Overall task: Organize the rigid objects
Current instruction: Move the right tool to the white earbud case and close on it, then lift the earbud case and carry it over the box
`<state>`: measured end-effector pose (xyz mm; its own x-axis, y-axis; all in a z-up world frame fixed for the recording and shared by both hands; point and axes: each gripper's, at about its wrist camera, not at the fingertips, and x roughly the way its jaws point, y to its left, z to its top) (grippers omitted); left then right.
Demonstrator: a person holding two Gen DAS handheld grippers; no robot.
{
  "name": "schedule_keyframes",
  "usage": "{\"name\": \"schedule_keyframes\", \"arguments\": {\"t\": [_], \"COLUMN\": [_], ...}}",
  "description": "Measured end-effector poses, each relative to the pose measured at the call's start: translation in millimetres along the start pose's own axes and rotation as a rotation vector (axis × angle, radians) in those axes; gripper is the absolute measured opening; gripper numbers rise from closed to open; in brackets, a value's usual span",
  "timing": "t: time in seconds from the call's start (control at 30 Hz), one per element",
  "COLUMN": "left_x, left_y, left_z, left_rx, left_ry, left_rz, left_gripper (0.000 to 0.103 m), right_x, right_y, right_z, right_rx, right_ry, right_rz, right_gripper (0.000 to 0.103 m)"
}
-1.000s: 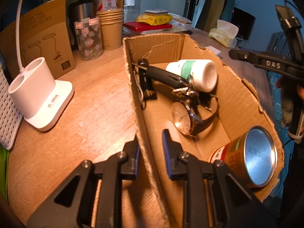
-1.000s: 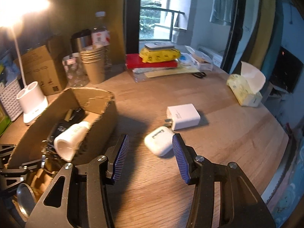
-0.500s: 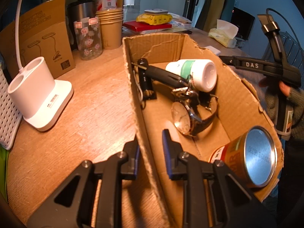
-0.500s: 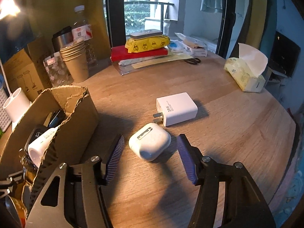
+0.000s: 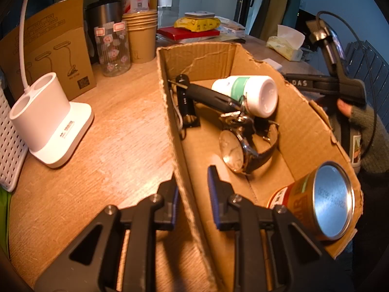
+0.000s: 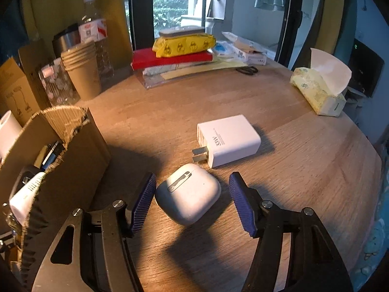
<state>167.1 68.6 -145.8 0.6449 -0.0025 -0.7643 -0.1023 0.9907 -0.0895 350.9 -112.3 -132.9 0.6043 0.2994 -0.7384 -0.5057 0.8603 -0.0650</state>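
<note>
The left tool (image 5: 192, 194) clamps the wall of the box (image 5: 313, 126); ahead of it inside lie a watch (image 5: 239, 149), bottle (image 5: 250, 92) and can (image 5: 323, 199). The right tool (image 6: 192, 199), jaws just widening, straddles the earbud case (image 6: 188, 193) untouched on the desk (image 6: 304, 160).

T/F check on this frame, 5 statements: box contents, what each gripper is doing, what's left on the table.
1. The left gripper is clamped on the torn brown cardboard box wall. True.
2. The right gripper is shut on the rounded white earbud case. False: its fingers are apart on either side of the case, not pressing it.
3. The round silver-faced wristwatch lies inside the box. True.
4. The white rectangular wall charger is in the box. False: it lies on the wooden table.
5. The brown tin can stands upright. False: it lies on its side.
</note>
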Motion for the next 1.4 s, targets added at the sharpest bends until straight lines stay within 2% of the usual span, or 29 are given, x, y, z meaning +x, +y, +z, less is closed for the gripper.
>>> {"name": "schedule_keyframes", "arguments": {"t": [0.43, 0.5, 0.97, 1.4], "left_x": [0, 0, 1, 1], "left_y": [0, -1, -1, 0], "left_z": [0, 0, 0, 0], "left_rx": [0.000, 0.000, 0.000, 0.000], "left_ry": [0.000, 0.000, 0.001, 0.001], "left_rz": [0.000, 0.000, 0.000, -0.001], "left_gripper": [0.023, 0.023, 0.023, 0.023], "right_x": [13, 12, -7, -41], "right_y": [7, 6, 16, 26], "right_z": [-1, -1, -10, -18], "right_rx": [-0.037, -0.031, -0.056, -0.058], "right_ry": [0.056, 0.052, 0.008, -0.036], "right_rz": [-0.008, -0.001, 0.013, 0.040], "right_gripper": [0.066, 0.062, 0.061, 0.061]}}
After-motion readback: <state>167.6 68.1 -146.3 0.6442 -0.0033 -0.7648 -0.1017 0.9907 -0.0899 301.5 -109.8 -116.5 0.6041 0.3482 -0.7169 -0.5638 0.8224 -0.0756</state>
